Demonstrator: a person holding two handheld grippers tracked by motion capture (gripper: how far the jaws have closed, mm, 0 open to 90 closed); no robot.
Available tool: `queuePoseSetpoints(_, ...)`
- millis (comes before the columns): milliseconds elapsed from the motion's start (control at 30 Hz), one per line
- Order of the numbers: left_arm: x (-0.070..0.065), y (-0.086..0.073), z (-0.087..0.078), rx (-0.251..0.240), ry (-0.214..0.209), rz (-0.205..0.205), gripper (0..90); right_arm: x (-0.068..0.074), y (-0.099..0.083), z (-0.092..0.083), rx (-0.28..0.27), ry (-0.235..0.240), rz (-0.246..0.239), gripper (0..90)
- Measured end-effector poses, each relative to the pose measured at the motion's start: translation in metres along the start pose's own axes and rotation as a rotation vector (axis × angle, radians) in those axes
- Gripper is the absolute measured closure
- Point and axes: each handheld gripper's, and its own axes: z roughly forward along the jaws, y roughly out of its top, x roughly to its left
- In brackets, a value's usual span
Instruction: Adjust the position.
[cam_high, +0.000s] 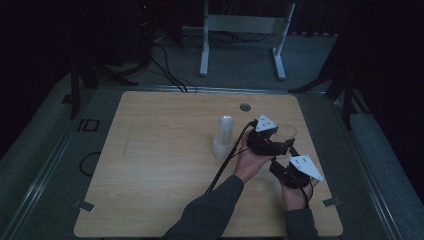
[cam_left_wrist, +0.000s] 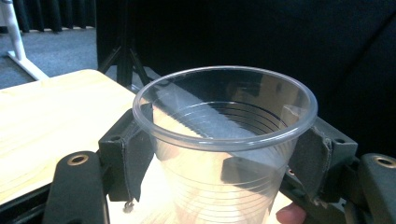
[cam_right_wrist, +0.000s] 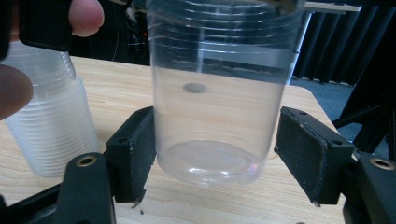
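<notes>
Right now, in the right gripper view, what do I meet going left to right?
Stack of cups → left black pad of the tongs → clear cup → right black pad, standing clear of the cup.

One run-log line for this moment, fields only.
left gripper: shut on clear cup, just under rim | right gripper: open around cup base, pads clear | cup stack: upright on table

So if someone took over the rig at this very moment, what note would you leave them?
Left hand-held gripper: shut on the clear cup just under its rim, held upright above the table.
Right hand-held gripper: open, jaws either side of the cup's base, pads apart from it.
Stack of cups: upright on the table beside the hands.
Done: one cup is off the stack.
Left: probably setting it down.
</notes>
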Motion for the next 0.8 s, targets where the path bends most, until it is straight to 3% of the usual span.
queuePoseSetpoints(600, -0.0023, -0.0005, -0.0027, -0.014, 0.07, 0.06, 28.1, 0.0015, -0.0005, -0.0016, -0.003, 0.009, -0.007, 29.4)
queuePoseSetpoints(800, 0.001, -0.0004, -0.0037, -0.017, 0.092, 0.057, 28.1, 0.0016, -0.001, -0.0014, -0.001, 0.01, -0.009, 29.1)
